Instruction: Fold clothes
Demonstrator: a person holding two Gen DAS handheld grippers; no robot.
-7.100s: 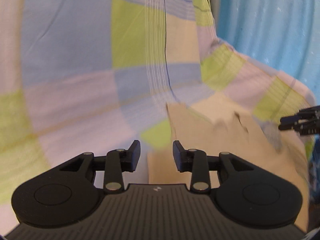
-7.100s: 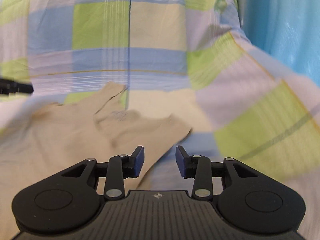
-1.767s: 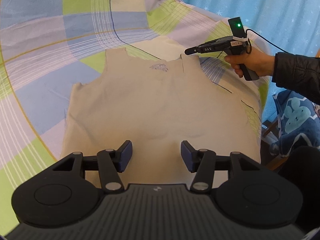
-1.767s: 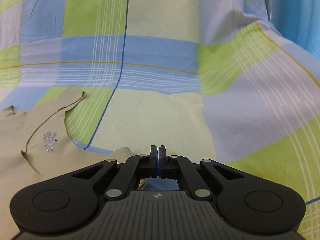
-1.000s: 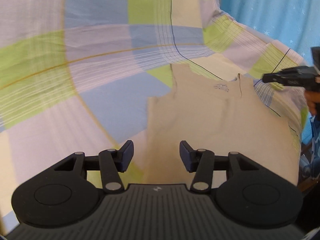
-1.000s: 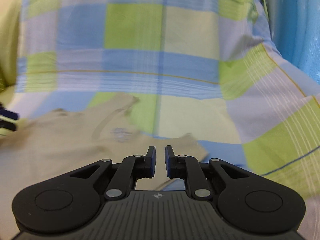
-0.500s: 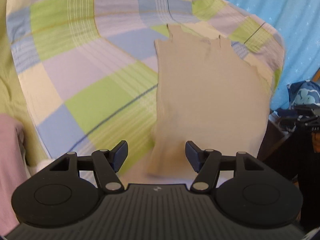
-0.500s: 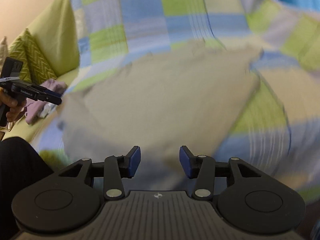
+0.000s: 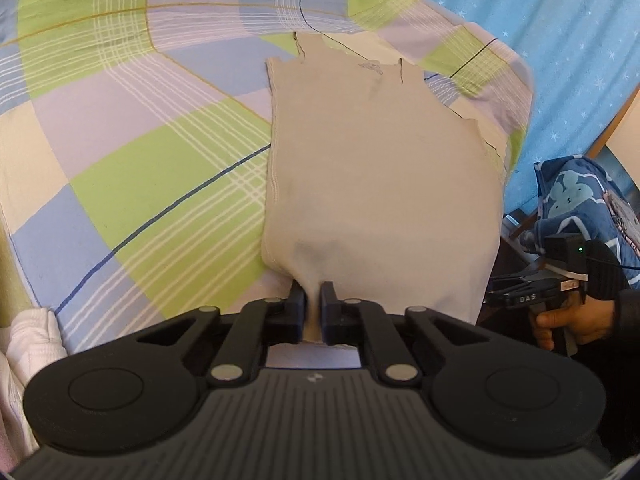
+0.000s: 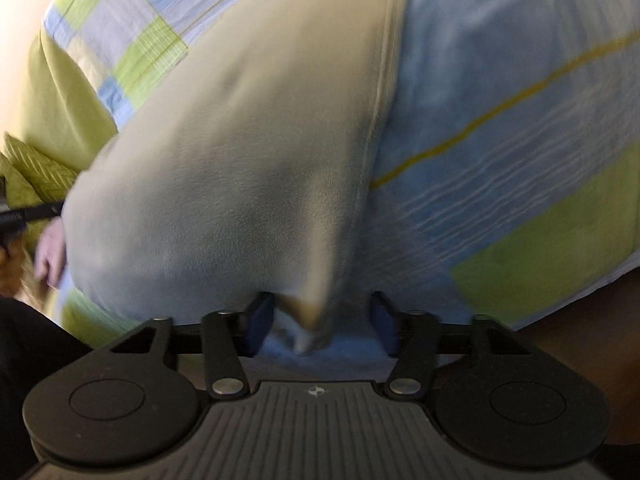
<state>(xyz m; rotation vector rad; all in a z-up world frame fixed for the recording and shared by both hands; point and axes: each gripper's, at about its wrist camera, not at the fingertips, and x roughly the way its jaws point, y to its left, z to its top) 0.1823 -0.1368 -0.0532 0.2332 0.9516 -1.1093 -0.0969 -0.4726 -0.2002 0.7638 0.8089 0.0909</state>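
The main risk here is an uneven lift: only one bottom corner of the beige tank top (image 9: 380,168) is pinched, so if the left side rises before the right side has a hold, the hem is likely to skew, drag across the checked bedsheet (image 9: 132,148) and wrinkle the flat panel, spoiling a square fold. A second risk is that the right gripper (image 10: 322,326) closes on the sheet together with the garment, since the corner sits right on the bedding there and the right wrist view is blurred. The tank top lies spread flat on the bed, neckline at the far end, hem nearest both cameras, and its right edge runs close to the edge of the mattress, where it could slip off. The left gripper (image 9: 311,312) is clamped on the hem near the garment's lower left corner, with beige cloth bunched between its nearly closed fingers. The right gripper has its jaws wide apart, straddling the lower right corner, whose tip pokes between them; I judge nothing is gripped there.
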